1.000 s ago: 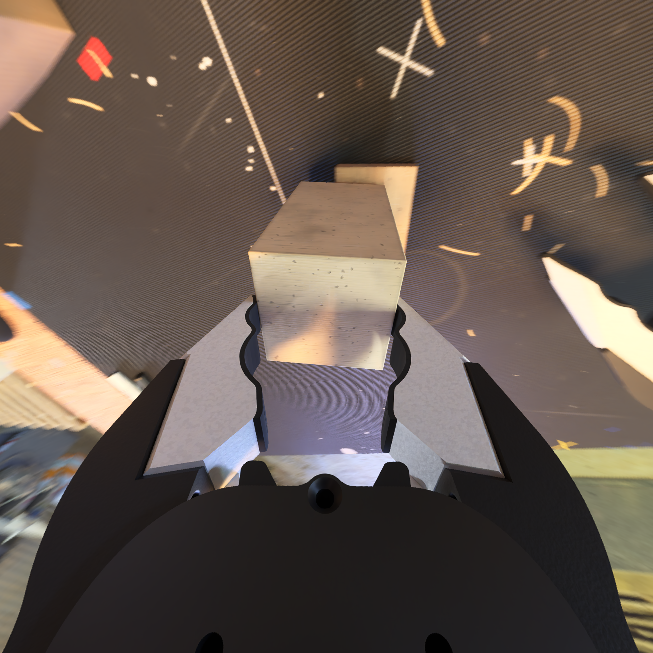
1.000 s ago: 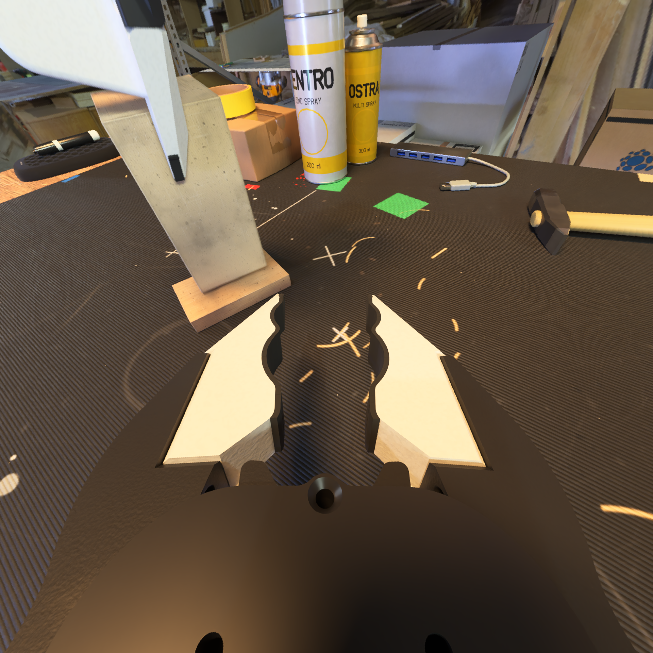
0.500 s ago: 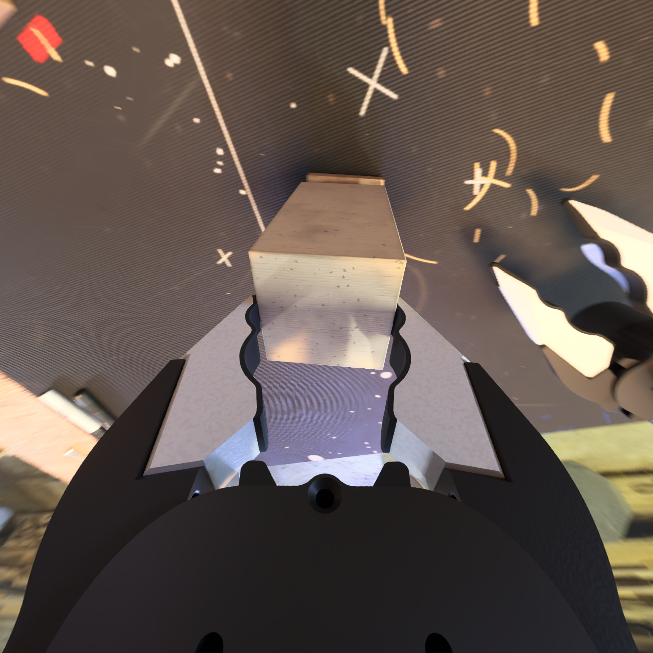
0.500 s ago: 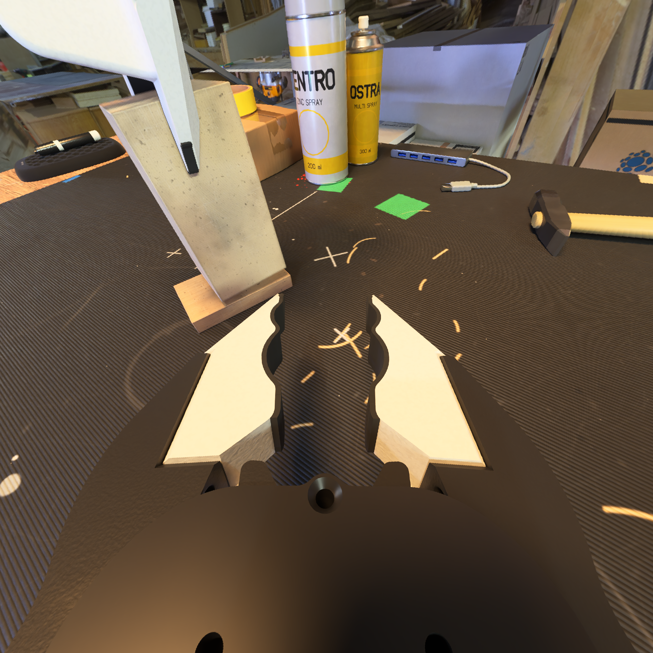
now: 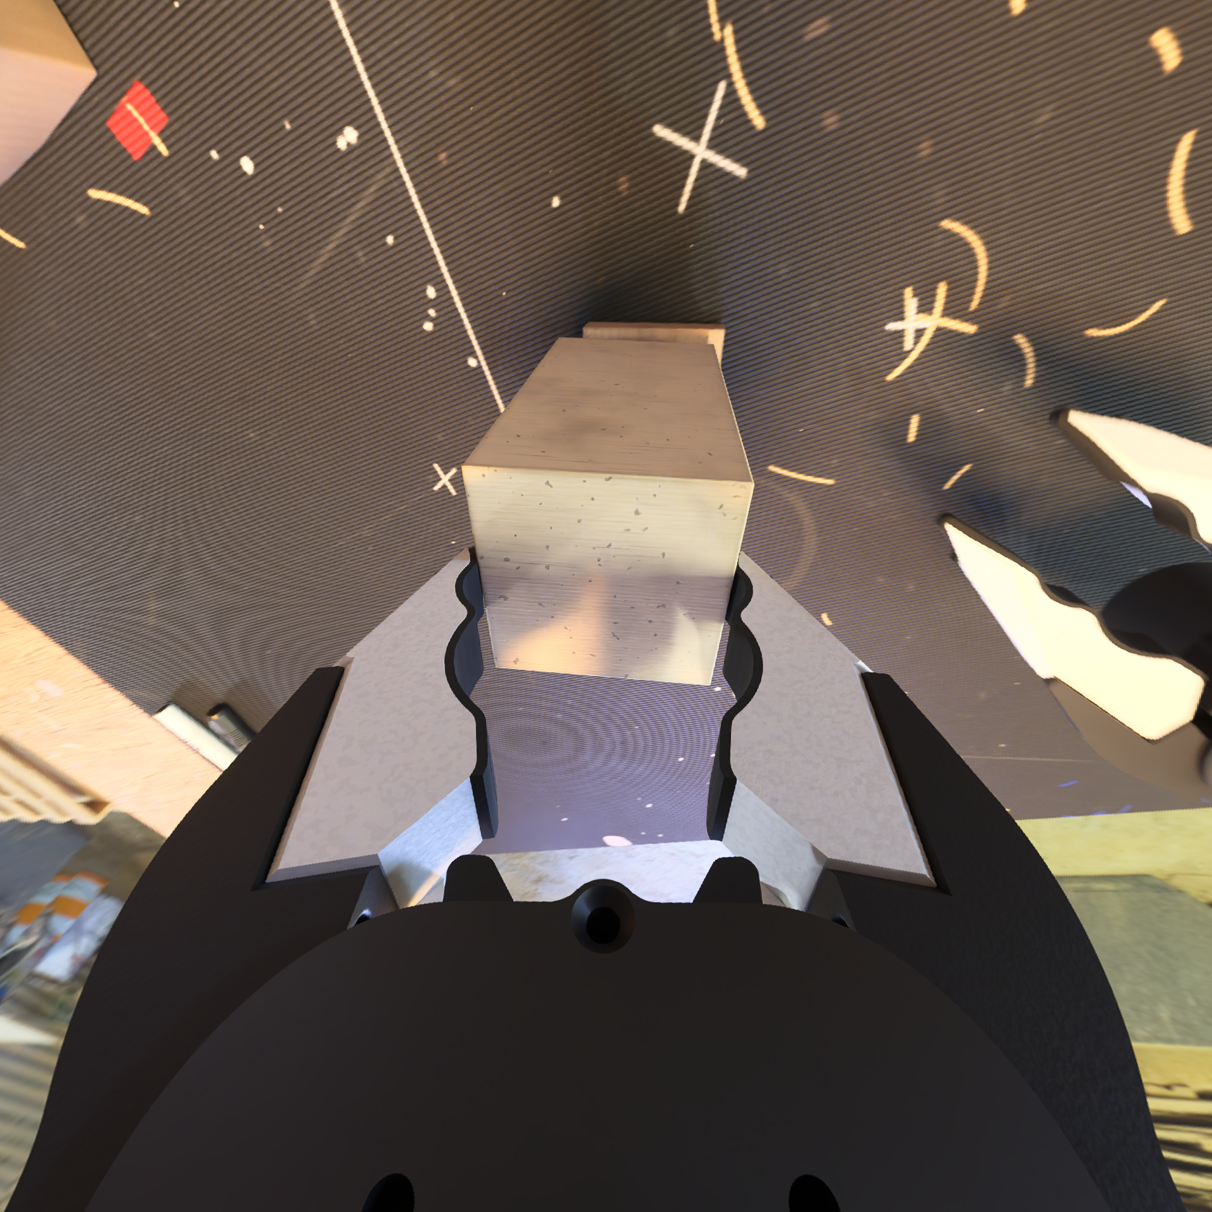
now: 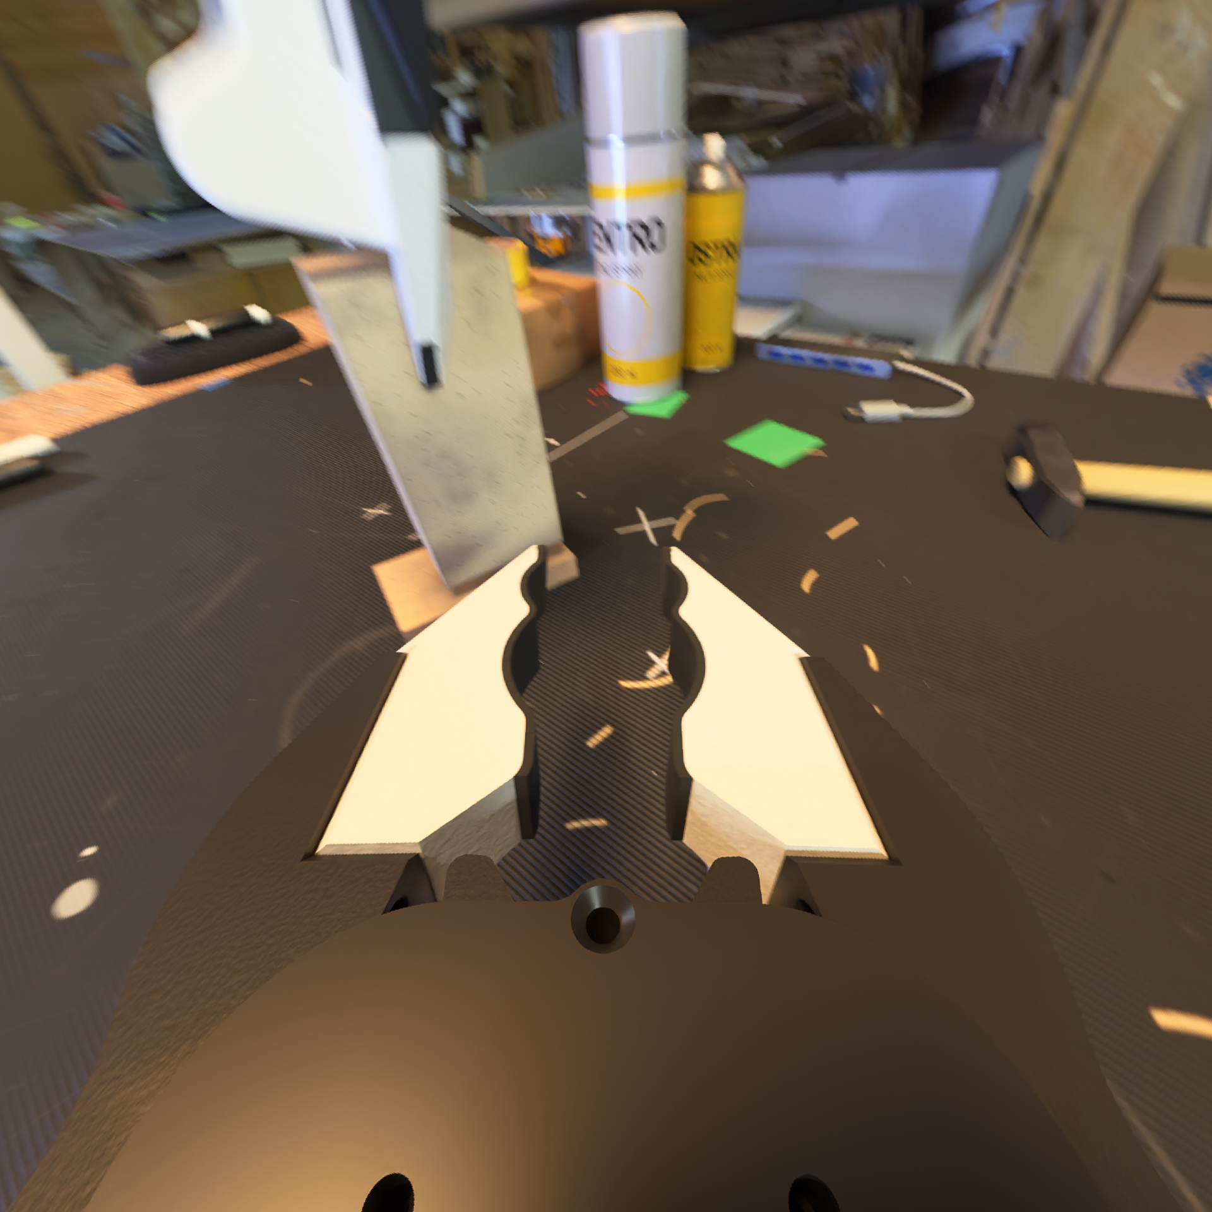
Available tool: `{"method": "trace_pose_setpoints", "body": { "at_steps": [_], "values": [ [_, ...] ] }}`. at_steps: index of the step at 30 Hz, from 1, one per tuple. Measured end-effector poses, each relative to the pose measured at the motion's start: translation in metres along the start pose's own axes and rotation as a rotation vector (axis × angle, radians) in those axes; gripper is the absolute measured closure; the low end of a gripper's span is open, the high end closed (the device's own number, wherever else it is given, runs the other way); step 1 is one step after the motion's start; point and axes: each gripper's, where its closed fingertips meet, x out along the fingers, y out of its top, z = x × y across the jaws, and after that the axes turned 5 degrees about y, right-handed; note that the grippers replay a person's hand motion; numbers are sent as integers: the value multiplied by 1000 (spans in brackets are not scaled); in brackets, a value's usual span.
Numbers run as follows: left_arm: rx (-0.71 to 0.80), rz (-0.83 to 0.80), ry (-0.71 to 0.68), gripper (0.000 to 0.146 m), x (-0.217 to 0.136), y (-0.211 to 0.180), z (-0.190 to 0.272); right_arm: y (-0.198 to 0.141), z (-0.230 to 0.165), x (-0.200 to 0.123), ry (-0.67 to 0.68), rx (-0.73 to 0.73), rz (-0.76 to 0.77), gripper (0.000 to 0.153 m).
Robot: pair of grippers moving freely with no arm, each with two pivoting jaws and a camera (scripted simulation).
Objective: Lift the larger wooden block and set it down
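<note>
My left gripper (image 5: 605, 564) is shut on the larger wooden block (image 5: 606, 538), a pale speckled long block held by its upper end. In the right wrist view the block (image 6: 459, 446) hangs tilted, its lower end over a small flat wooden block (image 6: 413, 590) on the black mat; I cannot tell whether they touch. Only the far edge of the small block (image 5: 649, 333) shows in the left wrist view. My right gripper (image 6: 605, 557) is open and empty, low over the mat just right of both blocks. It also shows in the left wrist view (image 5: 1003, 469).
Two spray cans (image 6: 633, 216) stand at the back with a cardboard box (image 6: 557, 321) to their left. A USB hub with its cable (image 6: 872, 387) and a hammer (image 6: 1049, 479) lie at the right. Green squares (image 6: 774, 443) and a red square (image 5: 136, 119) mark the mat.
The right wrist view has turned blurred and swung, so the blocks now sit nearer its centre. The right jaws have narrowed a little. The left gripper still holds the block over the small one.
</note>
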Motion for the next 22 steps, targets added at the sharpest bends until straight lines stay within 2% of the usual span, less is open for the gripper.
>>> {"method": "trace_pose_setpoints", "body": {
  "at_steps": [3,7,12,16,22],
  "values": [
    [12,-17,24,71,4,-2,0,20,-25,-4,155,-39,107,148],
    [15,-19,-39,71,5,-2,11,41,-47,-7,179,-196,214,153],
    [27,-17,-63,71,3,0,21,19,-64,10,117,-523,36,153],
    [31,-19,-83,71,3,0,26,19,-68,16,30,-680,29,153],
    [7,-25,-113,71,4,-2,25,-6,-57,21,-32,-860,-186,153]
  ]
}}
